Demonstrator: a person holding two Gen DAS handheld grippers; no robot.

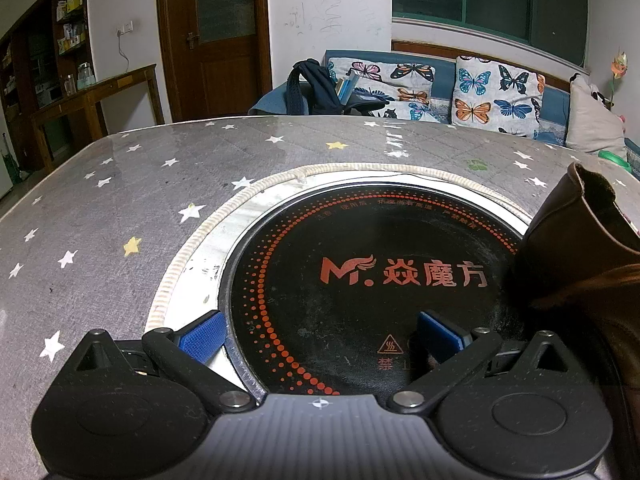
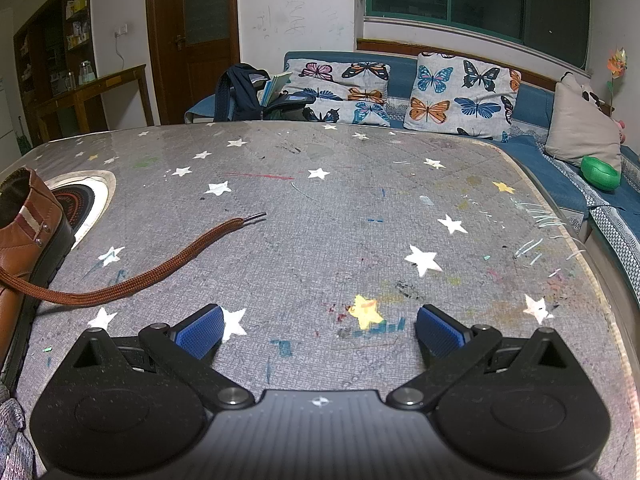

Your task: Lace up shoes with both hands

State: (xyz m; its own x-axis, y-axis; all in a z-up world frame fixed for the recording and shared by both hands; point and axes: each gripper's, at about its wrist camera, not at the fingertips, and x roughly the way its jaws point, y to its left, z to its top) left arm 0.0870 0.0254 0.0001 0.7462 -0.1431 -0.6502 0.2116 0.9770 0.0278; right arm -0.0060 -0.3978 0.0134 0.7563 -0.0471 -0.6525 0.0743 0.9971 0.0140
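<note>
Both the left gripper (image 1: 320,336) and right gripper (image 2: 318,332) hover spread and empty, the shoe (image 2: 24,236) between them, so the next move is probably pinching the lace (image 2: 160,268) lying right of the shoe.

A brown shoe (image 2: 28,236) with a dark sole stands at the picture's nine o'clock edge. Its brown lace (image 2: 132,276) lies loose on the table, its tip pointing to two o'clock.
</note>
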